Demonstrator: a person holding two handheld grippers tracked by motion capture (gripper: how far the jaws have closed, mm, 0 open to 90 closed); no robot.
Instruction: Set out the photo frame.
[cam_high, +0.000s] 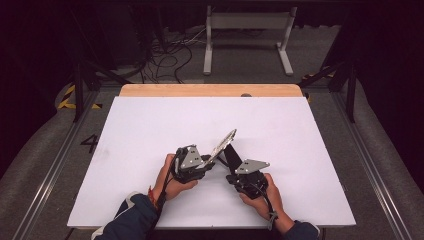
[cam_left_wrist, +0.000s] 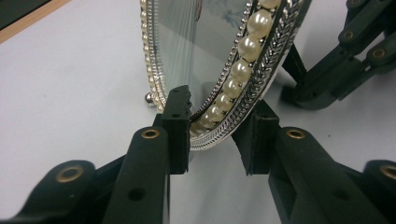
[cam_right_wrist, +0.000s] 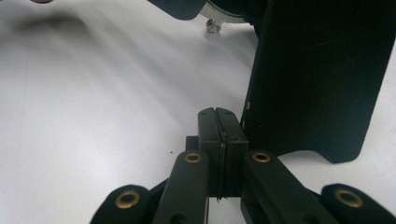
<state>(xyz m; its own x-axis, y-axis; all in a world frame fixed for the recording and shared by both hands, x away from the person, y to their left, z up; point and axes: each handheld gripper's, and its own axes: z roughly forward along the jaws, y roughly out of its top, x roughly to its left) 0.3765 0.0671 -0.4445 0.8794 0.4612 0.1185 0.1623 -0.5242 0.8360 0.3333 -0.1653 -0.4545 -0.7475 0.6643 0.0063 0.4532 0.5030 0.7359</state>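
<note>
An oval picture frame (cam_high: 223, 141) with a silver rim and a row of pearls stands tilted on the white table top (cam_high: 150, 130), propped by a black back stand (cam_high: 231, 156). In the left gripper view the frame's lower rim (cam_left_wrist: 219, 116) sits between the jaws of my left gripper (cam_left_wrist: 217, 112), which stand a little apart from it on both sides. My left gripper (cam_high: 202, 162) reaches the frame from the left. My right gripper (cam_high: 231, 176) is shut on nothing. In the right gripper view my right gripper (cam_right_wrist: 218, 116) lies right beside the black stand (cam_right_wrist: 317, 79).
A small silver ball foot (cam_left_wrist: 148, 97) of the frame rests on the table. The right gripper's black linkage (cam_left_wrist: 355, 46) lies just behind the frame. A wooden strip (cam_high: 210, 90) edges the table's far side. Cables (cam_high: 170, 55) and a white metal support (cam_high: 247, 30) are on the floor beyond.
</note>
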